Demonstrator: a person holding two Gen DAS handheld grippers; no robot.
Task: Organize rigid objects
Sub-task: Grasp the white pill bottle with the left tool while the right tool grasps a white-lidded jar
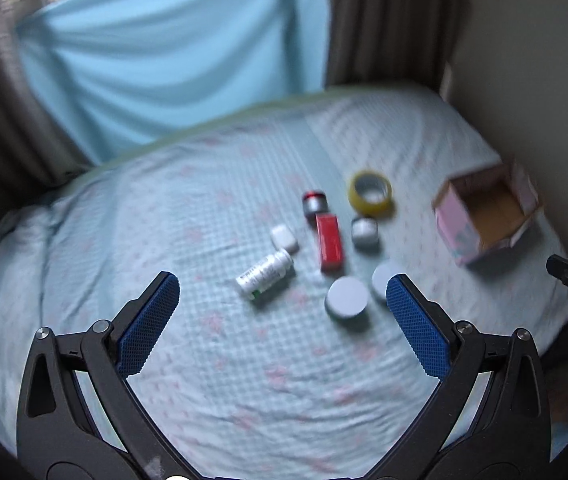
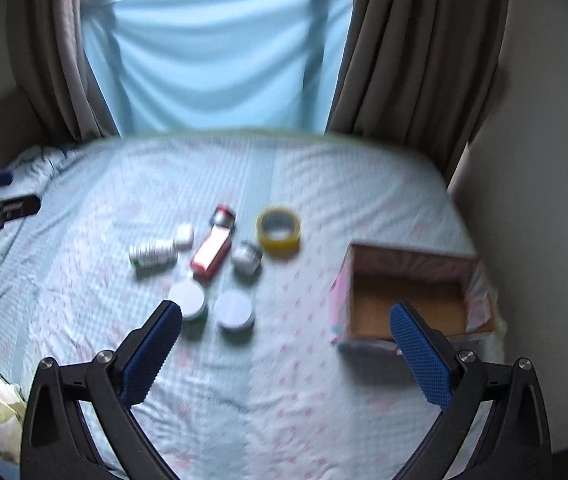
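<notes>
Partly, the left hand-held gripper (image 1: 284, 284) pad hides one round jar (image 1: 384, 278).

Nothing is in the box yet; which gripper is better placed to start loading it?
Probably the right gripper: open, empty, with the box just beyond its right finger and two white jars ahead. The left gripper, also open, sits farther from the box.

Two wrist views above one bed (image 1: 244, 380) (both facing the window).
</notes>
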